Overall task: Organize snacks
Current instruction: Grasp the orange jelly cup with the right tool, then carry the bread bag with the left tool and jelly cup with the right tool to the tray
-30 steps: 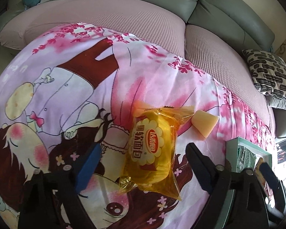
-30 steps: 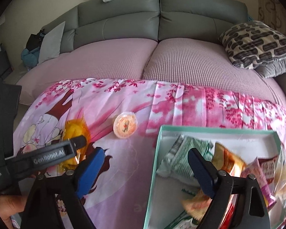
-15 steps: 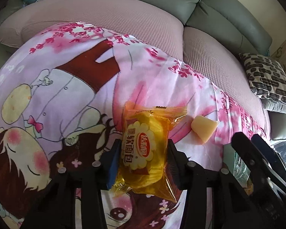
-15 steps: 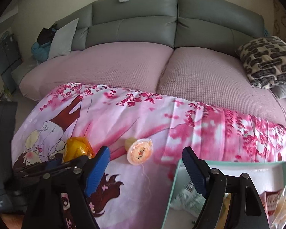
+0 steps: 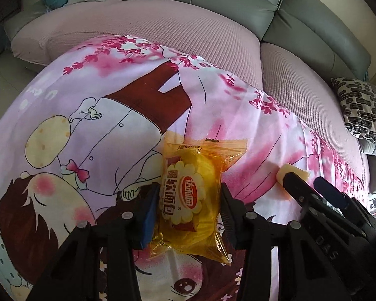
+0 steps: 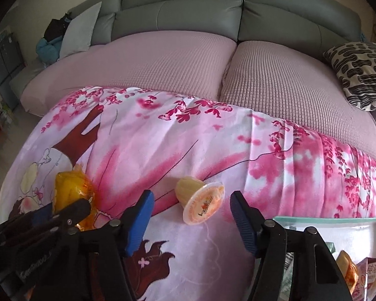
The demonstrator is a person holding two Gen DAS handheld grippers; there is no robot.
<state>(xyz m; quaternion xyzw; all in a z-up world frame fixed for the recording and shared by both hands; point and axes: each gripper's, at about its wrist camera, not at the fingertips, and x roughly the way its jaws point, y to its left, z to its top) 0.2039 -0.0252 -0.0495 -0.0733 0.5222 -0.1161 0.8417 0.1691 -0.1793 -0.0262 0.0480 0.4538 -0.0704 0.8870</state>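
Your left tool (image 5: 188, 208) clamps yellow bread packet (image 5: 191, 200); your right tool (image 6: 190, 213) spread wide around jelly cup (image 6: 200, 203) on blanket (image 6: 163, 138).

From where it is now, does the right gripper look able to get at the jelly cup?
Probably yes. The right gripper is open, and the jelly cup lies on its side on the blanket just ahead between the fingers, nothing blocking it.
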